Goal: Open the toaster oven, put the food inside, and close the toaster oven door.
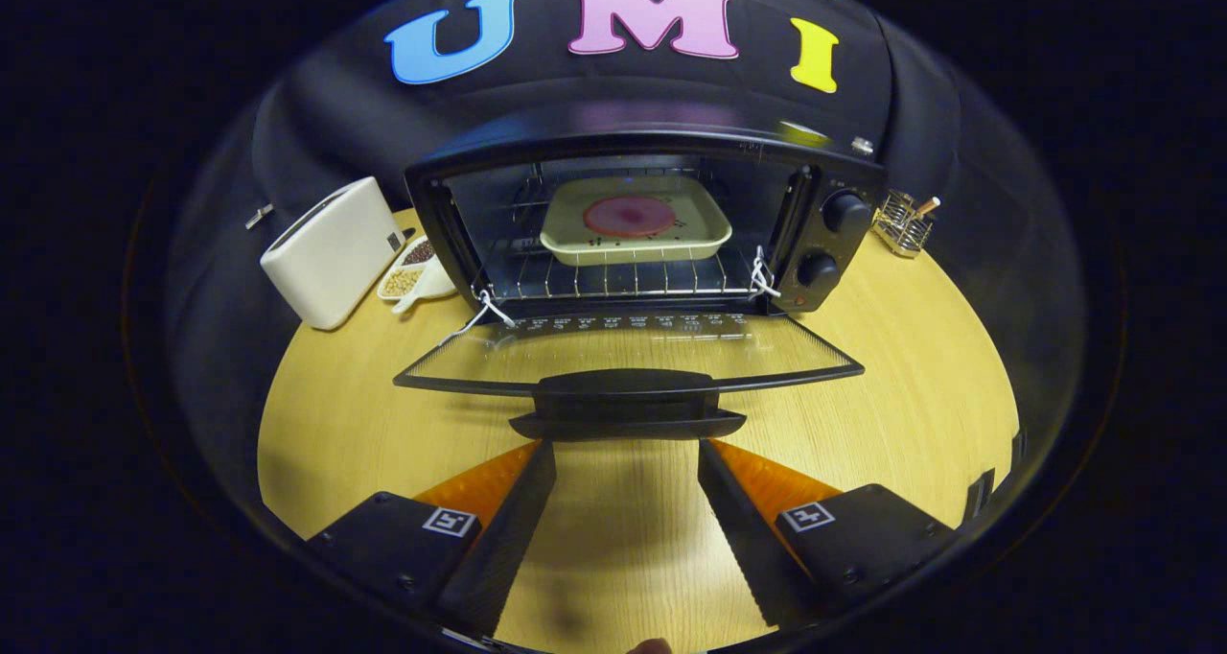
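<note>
Gripper view: tool (628,453) below oven handle (625,407)

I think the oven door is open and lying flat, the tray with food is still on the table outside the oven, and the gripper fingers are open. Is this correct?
One part is wrong. The gripper view shows the tray with the food already on the rack inside the toaster oven, not on the table. The door is open and lying flat, and the gripper is open, just short of the door handle.

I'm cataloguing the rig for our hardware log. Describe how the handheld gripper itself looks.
The gripper has two long, straight fingers with ridged, toothed inner faces, tapering toward the tips. Each finger grows out of a boxy black block with visible screws, and each block carries a square black-and-white fiducial marker on top. No cables are visible.
</note>
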`<state>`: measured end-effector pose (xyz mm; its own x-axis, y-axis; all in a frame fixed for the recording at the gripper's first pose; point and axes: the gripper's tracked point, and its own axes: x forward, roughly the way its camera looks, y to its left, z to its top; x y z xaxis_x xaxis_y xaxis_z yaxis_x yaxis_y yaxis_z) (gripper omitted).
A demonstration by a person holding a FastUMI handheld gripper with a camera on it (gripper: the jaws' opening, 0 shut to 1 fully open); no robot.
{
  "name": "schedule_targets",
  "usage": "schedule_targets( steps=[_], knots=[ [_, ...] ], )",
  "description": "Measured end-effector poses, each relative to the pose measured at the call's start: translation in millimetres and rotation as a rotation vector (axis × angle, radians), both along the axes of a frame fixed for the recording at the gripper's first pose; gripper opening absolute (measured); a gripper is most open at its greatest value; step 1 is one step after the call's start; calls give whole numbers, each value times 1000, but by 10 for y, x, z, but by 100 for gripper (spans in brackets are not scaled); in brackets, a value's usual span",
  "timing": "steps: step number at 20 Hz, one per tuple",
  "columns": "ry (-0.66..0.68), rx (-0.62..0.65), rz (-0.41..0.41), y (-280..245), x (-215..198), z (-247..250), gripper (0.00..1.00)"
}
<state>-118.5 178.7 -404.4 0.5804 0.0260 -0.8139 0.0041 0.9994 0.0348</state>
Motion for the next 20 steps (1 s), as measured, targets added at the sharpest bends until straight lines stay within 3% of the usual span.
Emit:
schedule_targets(
  steps=[13,20],
  knots=[
    [-215,-18,68,-16,441,623,99],
    [-436,-40,115,-202,683,1561,99]
  ],
)
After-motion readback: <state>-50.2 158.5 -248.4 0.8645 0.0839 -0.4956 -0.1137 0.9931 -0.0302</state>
